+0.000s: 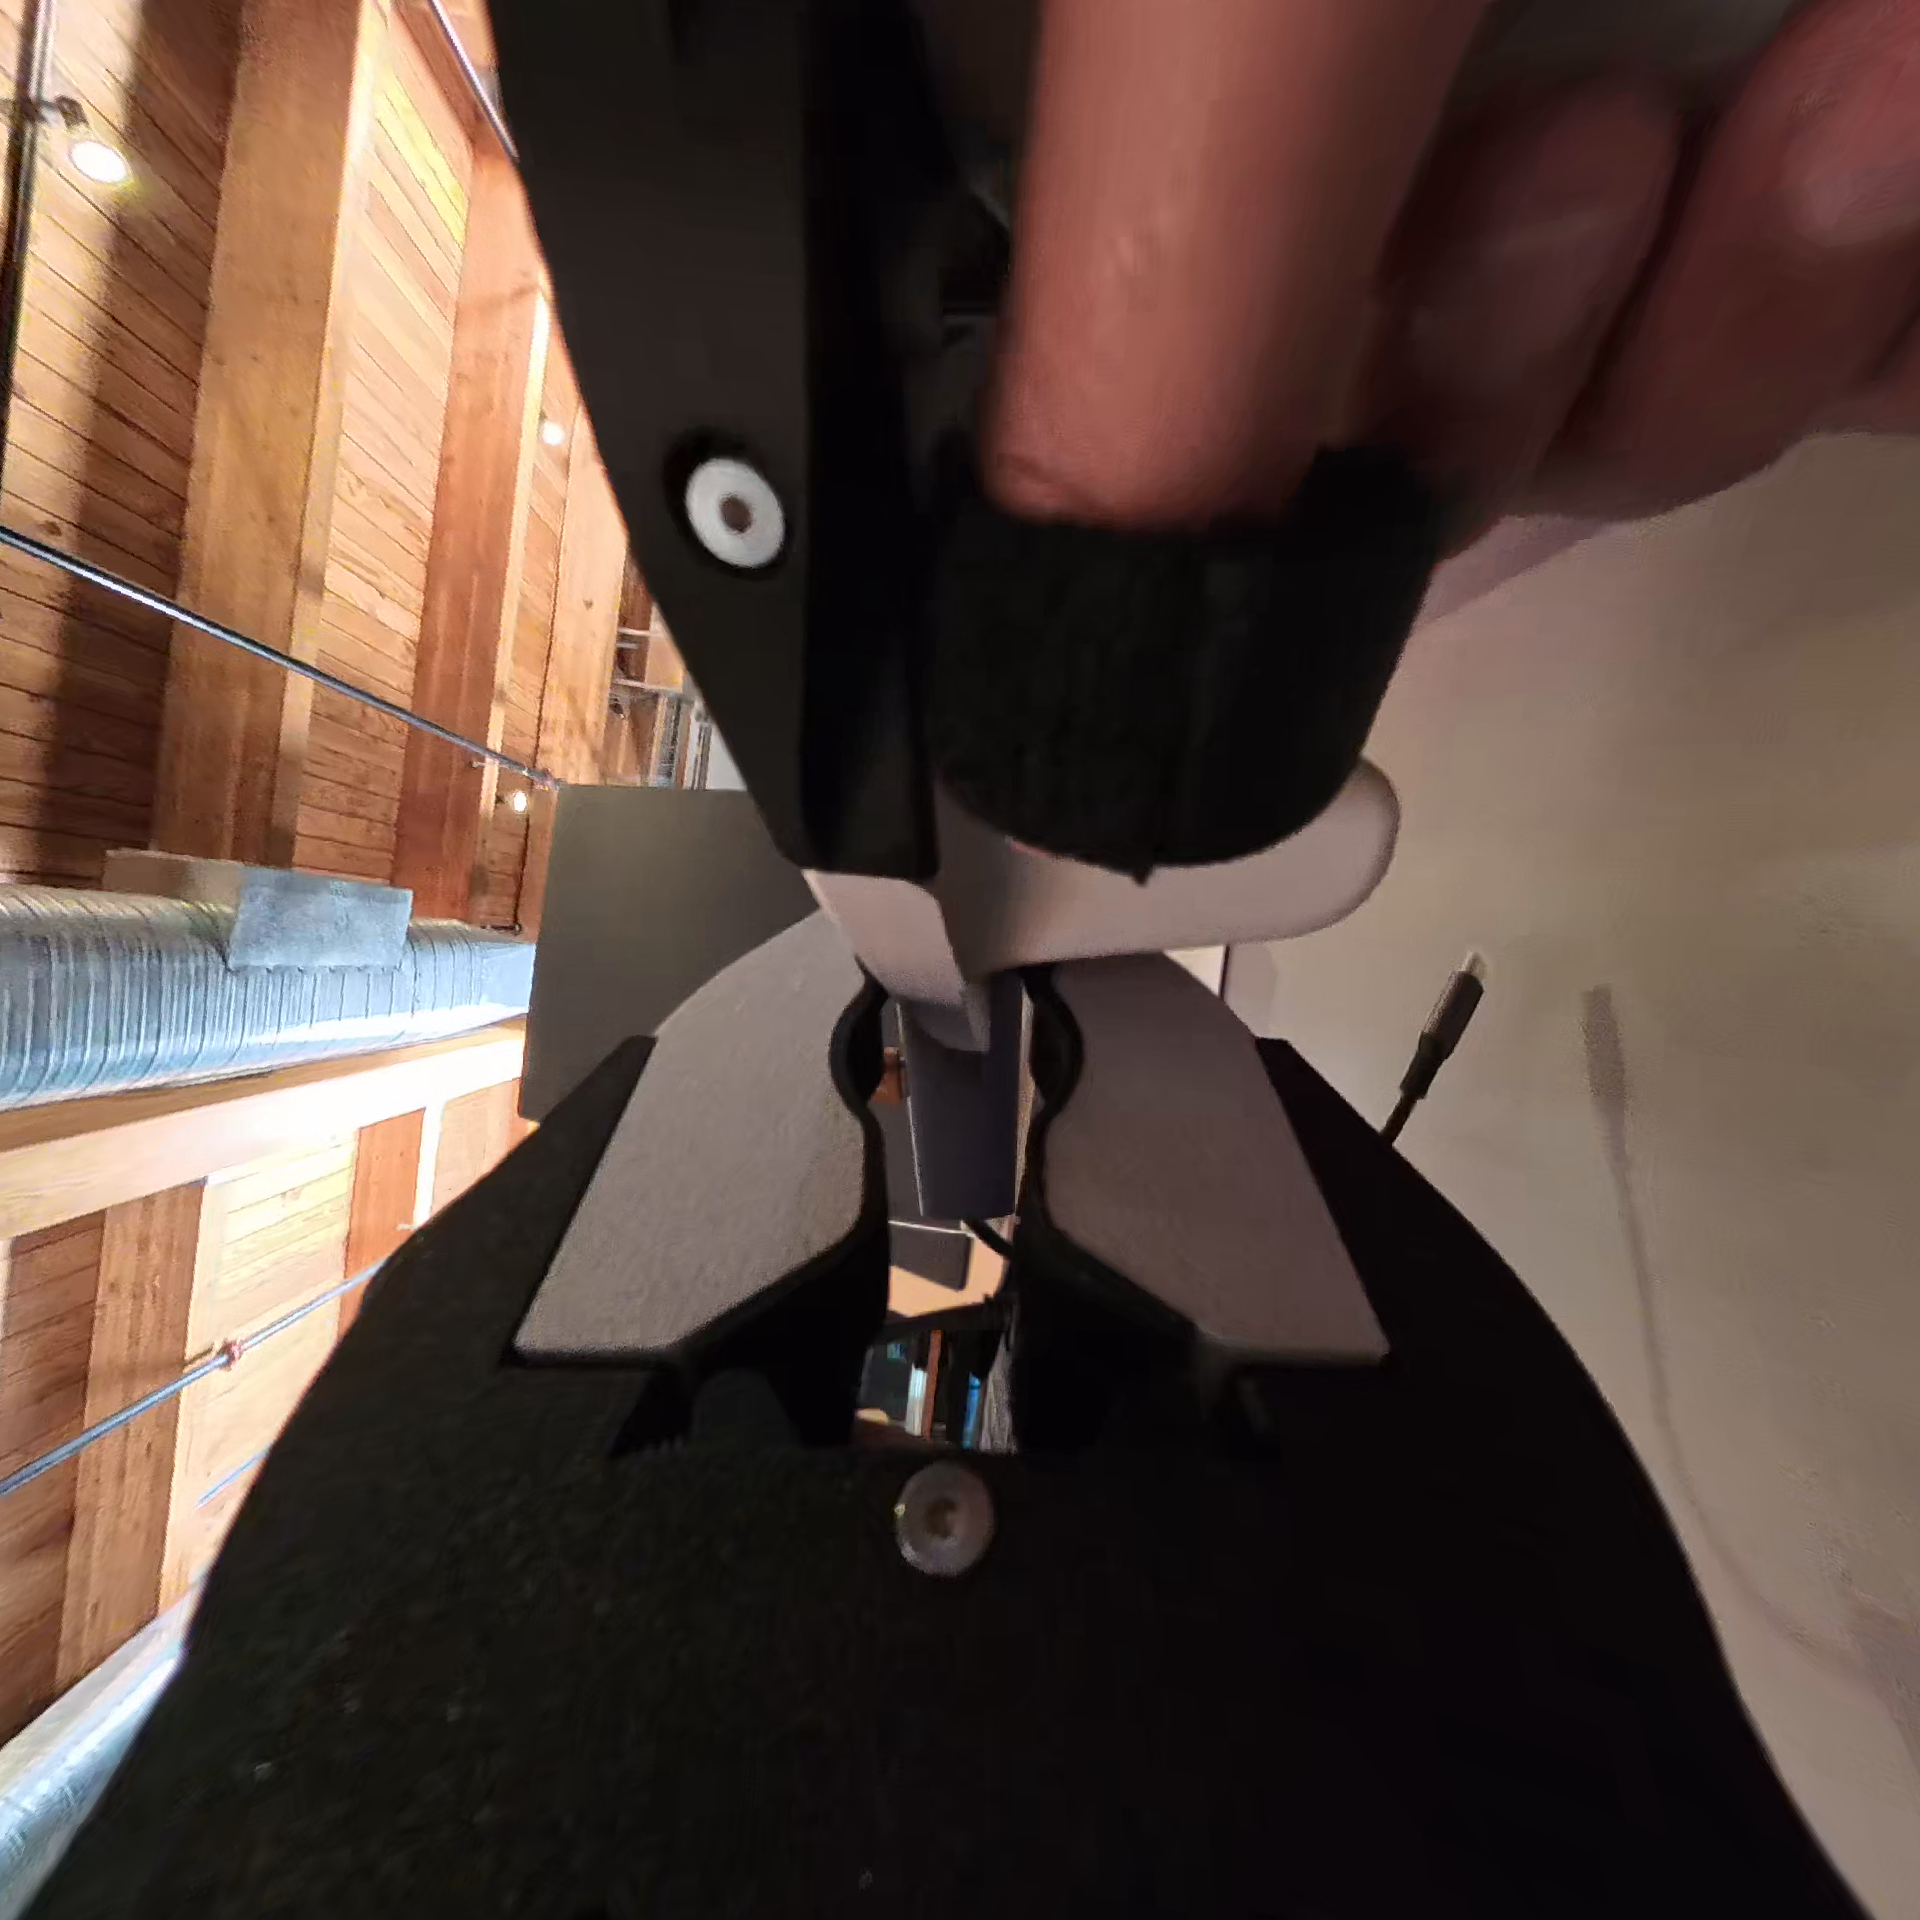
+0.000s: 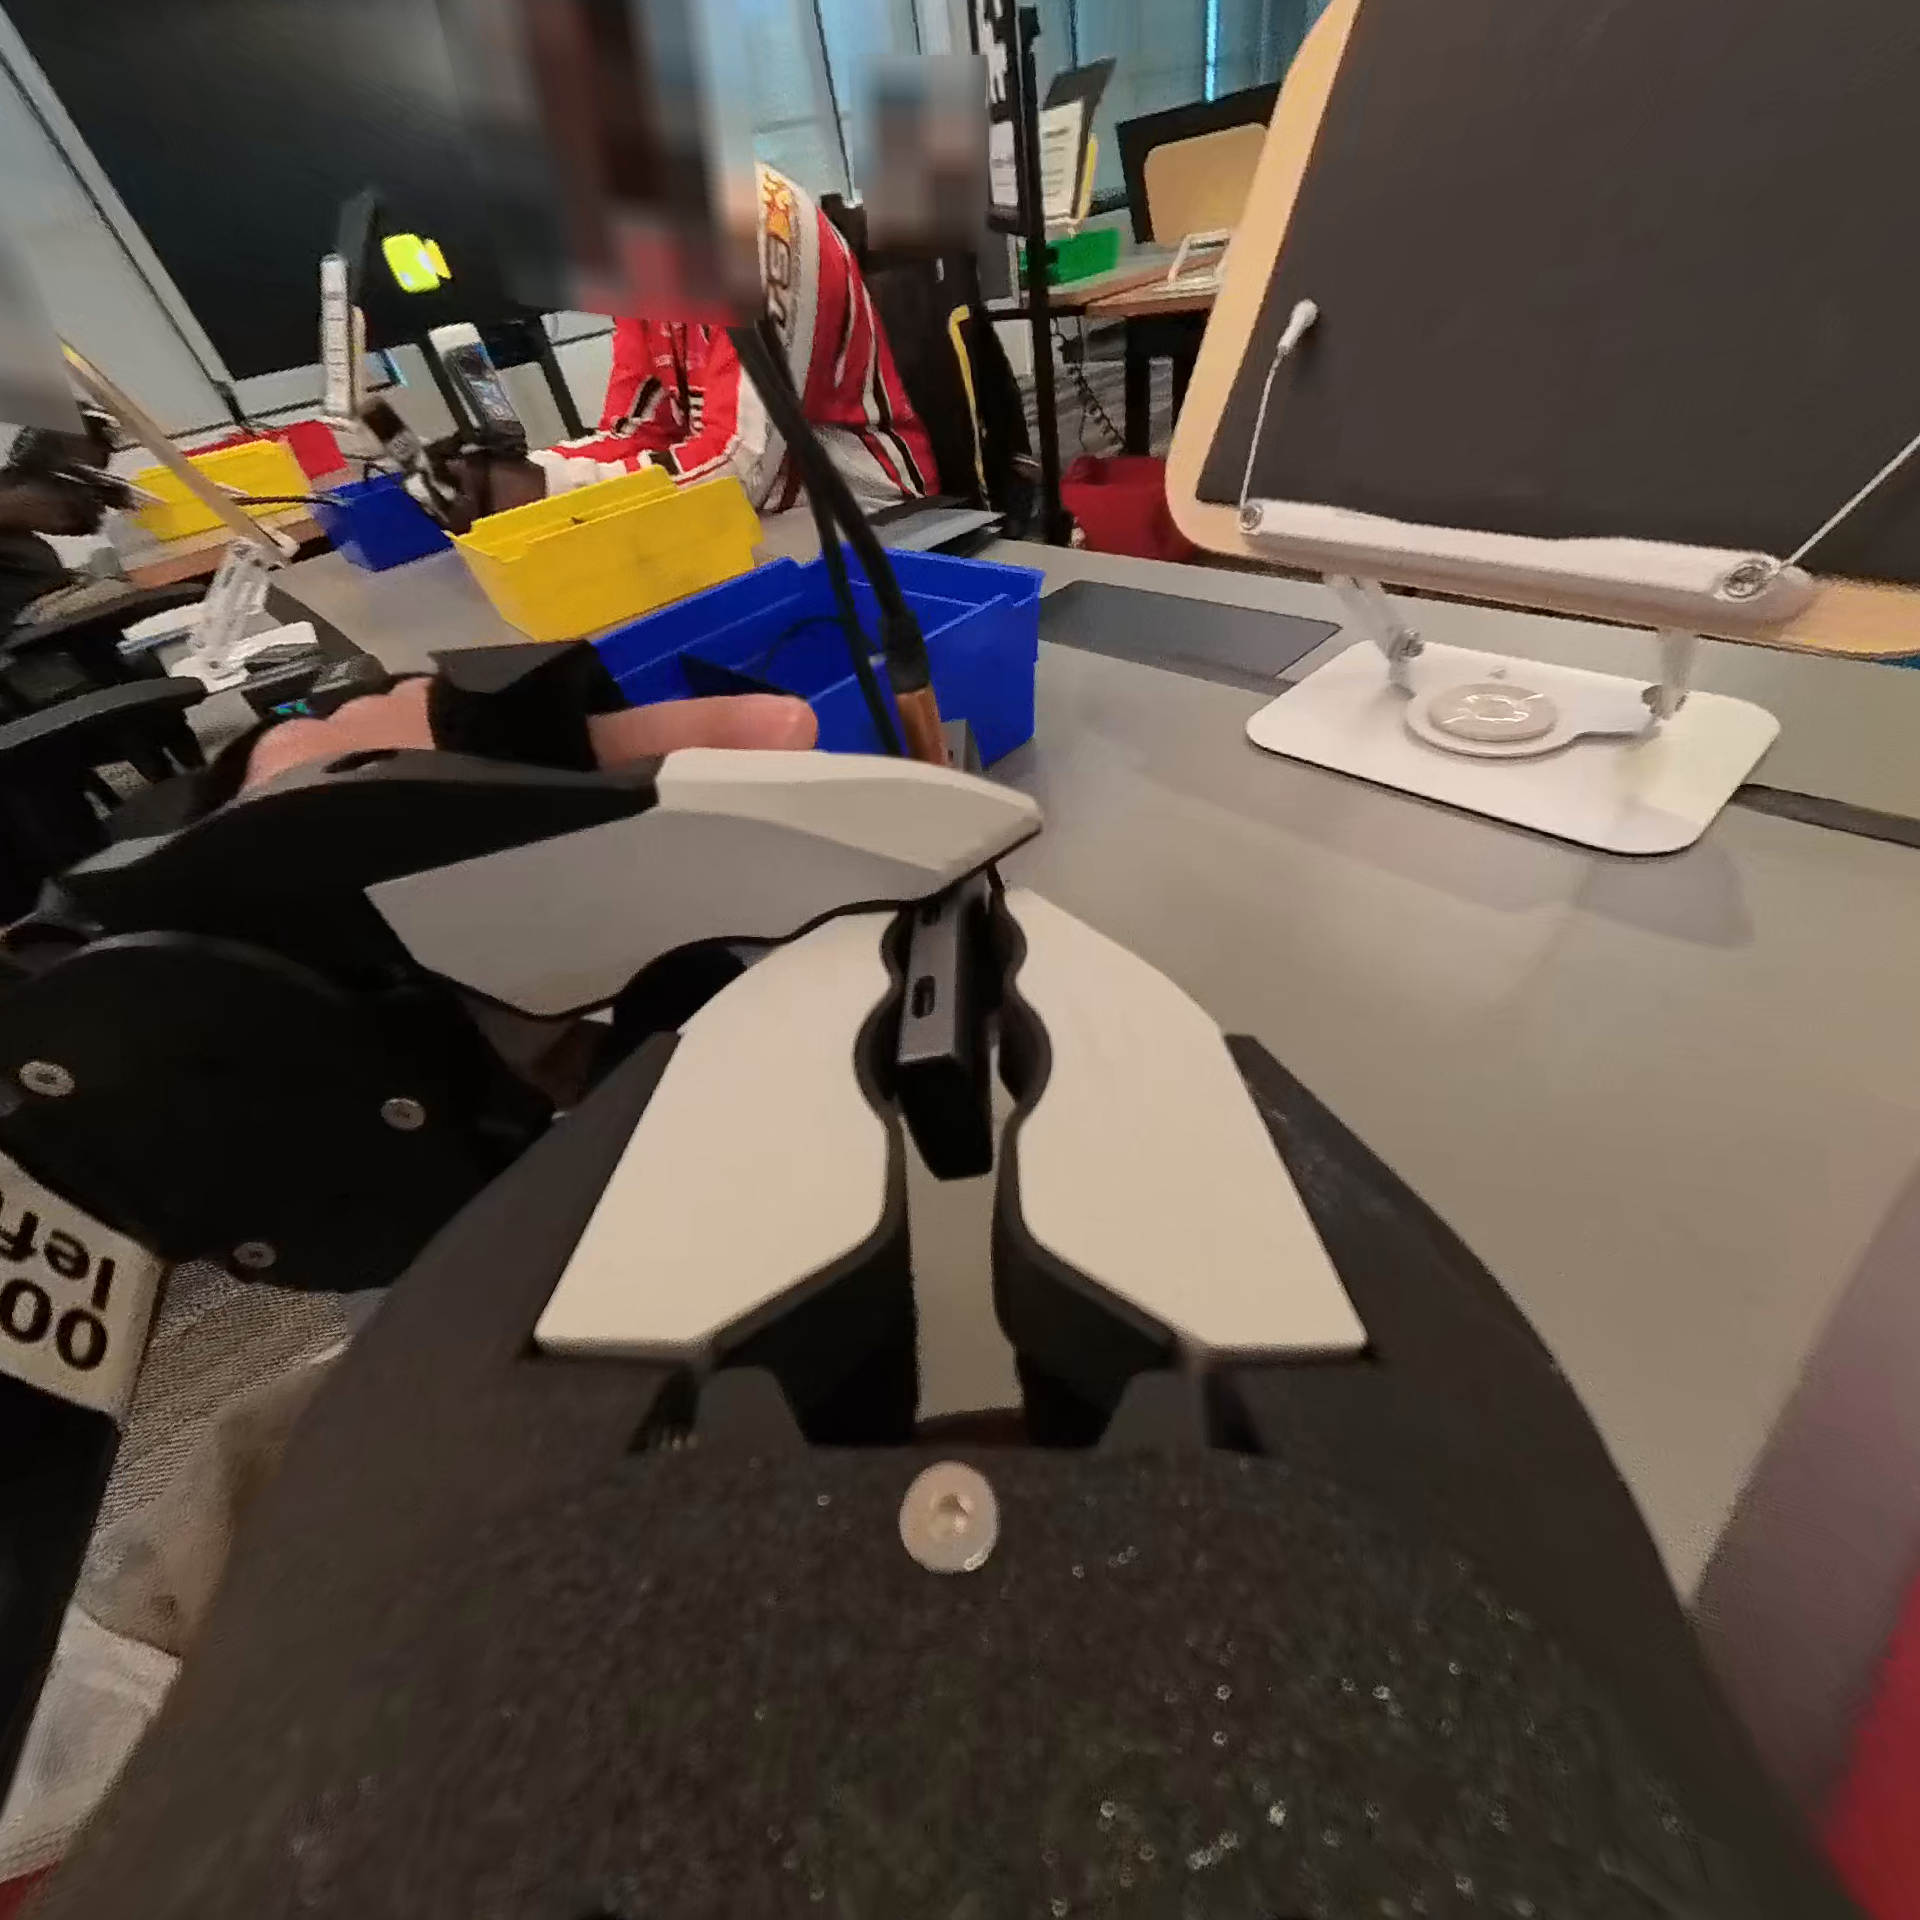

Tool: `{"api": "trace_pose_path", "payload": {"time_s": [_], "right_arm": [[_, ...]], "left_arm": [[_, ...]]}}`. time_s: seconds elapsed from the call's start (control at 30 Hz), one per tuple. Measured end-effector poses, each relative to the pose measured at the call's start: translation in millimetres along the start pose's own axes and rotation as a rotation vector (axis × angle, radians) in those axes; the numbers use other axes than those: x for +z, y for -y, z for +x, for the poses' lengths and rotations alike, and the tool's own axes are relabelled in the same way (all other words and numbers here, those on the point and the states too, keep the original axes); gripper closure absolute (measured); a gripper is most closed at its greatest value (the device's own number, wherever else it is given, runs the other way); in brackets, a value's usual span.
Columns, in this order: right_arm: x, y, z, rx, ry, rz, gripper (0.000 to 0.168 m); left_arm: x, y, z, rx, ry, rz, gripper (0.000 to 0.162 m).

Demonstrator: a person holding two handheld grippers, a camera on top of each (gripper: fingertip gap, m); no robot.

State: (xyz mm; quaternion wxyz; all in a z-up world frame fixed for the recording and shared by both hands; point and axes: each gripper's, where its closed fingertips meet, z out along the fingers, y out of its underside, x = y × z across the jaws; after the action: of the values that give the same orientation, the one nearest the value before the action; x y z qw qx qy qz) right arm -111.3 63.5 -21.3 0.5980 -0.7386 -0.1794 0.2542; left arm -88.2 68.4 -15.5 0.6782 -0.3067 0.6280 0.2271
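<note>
We note the grey table; on it 2 blue bins, 2 yellow bins and a white stand carrying a dark board. A white label with black print sits on the left gripper's body; we leave it untranscribed. Right gripper clamps a small black adapter between its pale fingers. Left gripper reaches in from the side, tip touching the adapter's far end; fingers clenched on it in the left wrist view, pointing up at a wood ceiling.
</note>
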Motion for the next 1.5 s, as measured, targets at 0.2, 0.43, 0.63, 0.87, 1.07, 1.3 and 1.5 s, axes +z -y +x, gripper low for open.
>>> {"api": "trace_pose_path", "payload": {"time_s": [0.2,0.43,0.63,0.87,1.07,1.3,1.5], "right_arm": [[4.6,-4.2,3.2,-0.128,-0.053,0.001,0.159],[4.9,-13.4,23.5,-0.45,-0.101,0.021,0.158],[17.3,-43.2,-19.5,-0.722,-0.03,-0.021,0.159],[23.7,-57.8,-37.9,-0.789,0.014,-0.052,0.158],[25.8,-57.0,-38.5,-0.666,0.067,-0.016,0.155],[25.0,-54.1,-43.5,-0.702,0.082,0.024,0.157],[19.6,-54.2,-42.6,-0.847,0.044,0.017,0.157]], "left_arm": [[-11.6,-4.2,6.9,-0.147,-0.07,0.003,0.14],[-49.6,-40.6,42.6,-0.99,-0.432,-0.165,0.132],[-60.1,-48.3,35.5,-1.517,-0.488,-0.091,0.125],[-64.4,-55.6,45.6,-1.55,-0.495,-0.104,0.149],[-67.1,-49.3,43.4,-1.662,-0.522,-0.028,0.149],[-70.4,-28.3,40.3,-1.781,-0.607,0.103,0.15],[-71.7,-22.4,40.9,-1.781,-0.676,0.141,0.149]]}}
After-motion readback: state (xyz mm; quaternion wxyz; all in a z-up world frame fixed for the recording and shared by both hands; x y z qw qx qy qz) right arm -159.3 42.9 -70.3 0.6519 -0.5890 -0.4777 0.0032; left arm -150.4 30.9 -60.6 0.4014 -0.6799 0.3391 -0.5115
